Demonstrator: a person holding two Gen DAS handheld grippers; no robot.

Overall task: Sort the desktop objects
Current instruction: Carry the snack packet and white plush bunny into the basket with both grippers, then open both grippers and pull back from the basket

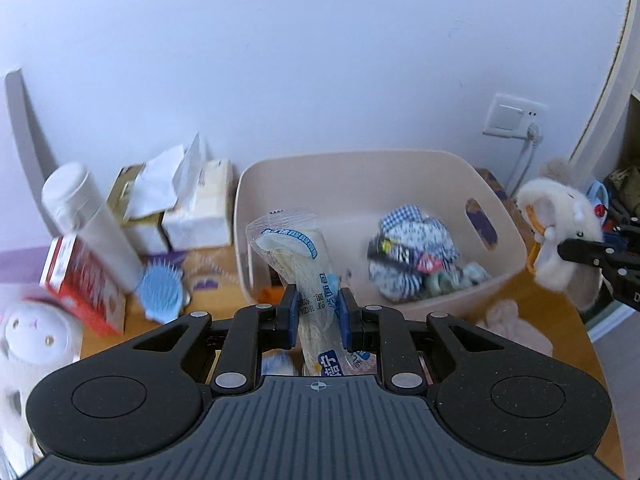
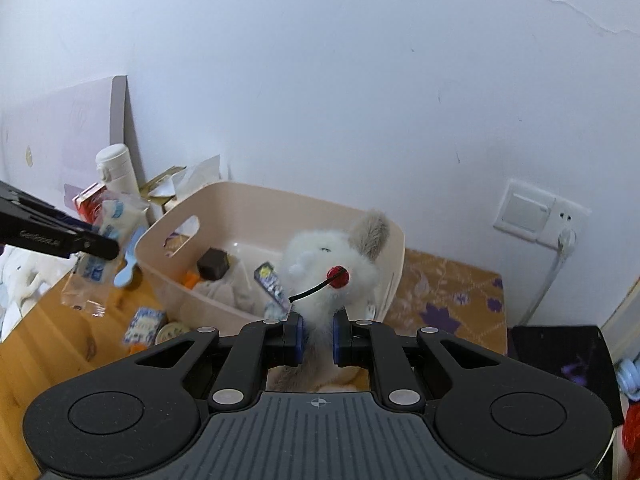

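1. The left hand-held gripper (image 1: 317,318) pinches a clear snack packet (image 1: 298,264) between its blue pads, held upright in the air just in front of the beige bin (image 1: 400,168). The grip sits low on the packet, so the long top half stands free.
2. The right hand-held gripper (image 2: 317,336) pinches a white plush toy (image 2: 332,272) by its lower body, lifted near the bin's right side. The toy's head and grey ear stand above the bin rim in the right wrist view.
3. The bin already holds a checked cloth bundle (image 1: 412,256), a dark block (image 2: 214,265) and other small items.
4. Likely risk: the packet film is slick and soft; it could slide out of the pads or flop over the near wall and land on the worktop (image 2: 52,340) instead of inside.
5. Likely risk: the plush is bulky and squashy, so a pinch on fur alone may slip, and its black stalk (image 2: 312,291) could catch on the rim.
6. Both grippers converge on one bin, so they could knock each other if they go in together.
7. A low pass on the left could topple the white bottle (image 1: 90,220) or red box (image 1: 82,284), which stand close beside the bin with the blue brush (image 1: 162,290).
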